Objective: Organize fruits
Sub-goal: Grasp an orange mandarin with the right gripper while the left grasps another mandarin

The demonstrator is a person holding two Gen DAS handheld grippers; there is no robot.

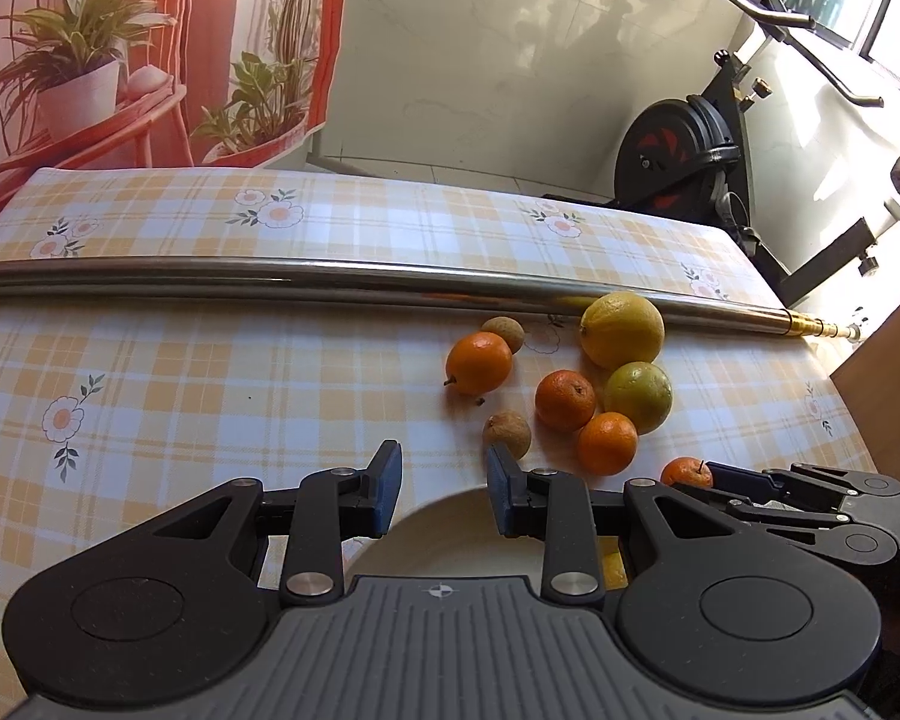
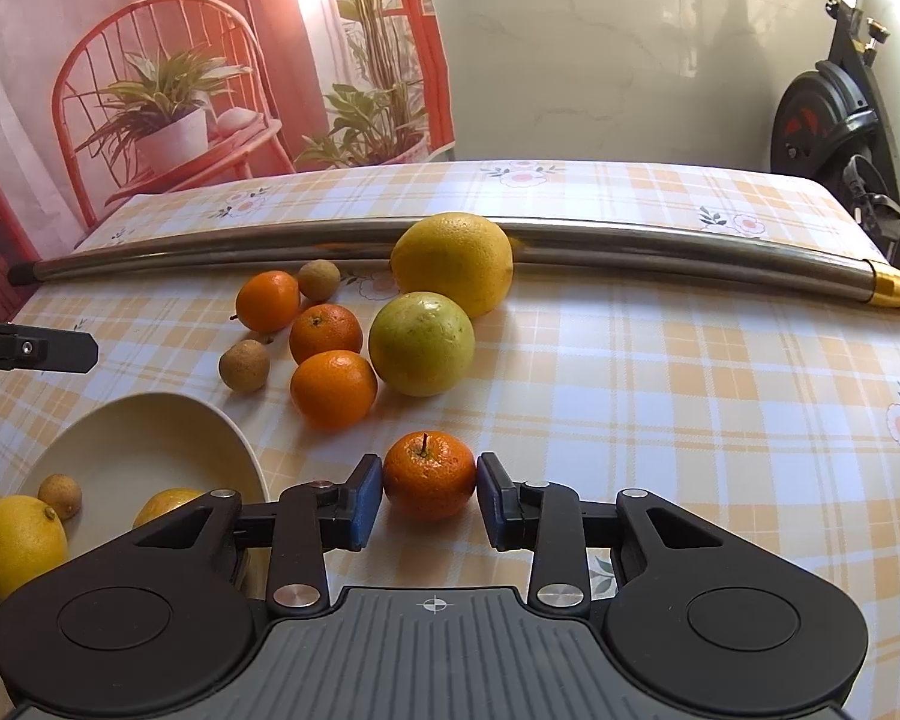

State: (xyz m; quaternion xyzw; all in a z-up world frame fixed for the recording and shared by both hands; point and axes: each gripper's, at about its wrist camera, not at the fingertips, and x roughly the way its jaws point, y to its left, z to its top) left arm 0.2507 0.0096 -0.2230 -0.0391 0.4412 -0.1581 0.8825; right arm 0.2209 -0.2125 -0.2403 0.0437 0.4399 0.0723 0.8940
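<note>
1. My right gripper has its blue pads closed against the two sides of a small round orange mandarin with a short stem, which sits on the checked yellow tablecloth directly between my fingers.
2. My left gripper holds nothing; its jaws stand narrowly apart over the near rim of the cream ceramic bowl.
3. From my right gripper, that bowl lies just to the left and already holds a yellow lemon, a small brown longan and a half-hidden yellow fruit.
4. I judge the mandarin light and soft-skinned, its rind loose and easily bruised, so a gentle squeeze across its widest middle suits it.
5. The remaining loose fruit sits ahead, slightly left.
</note>
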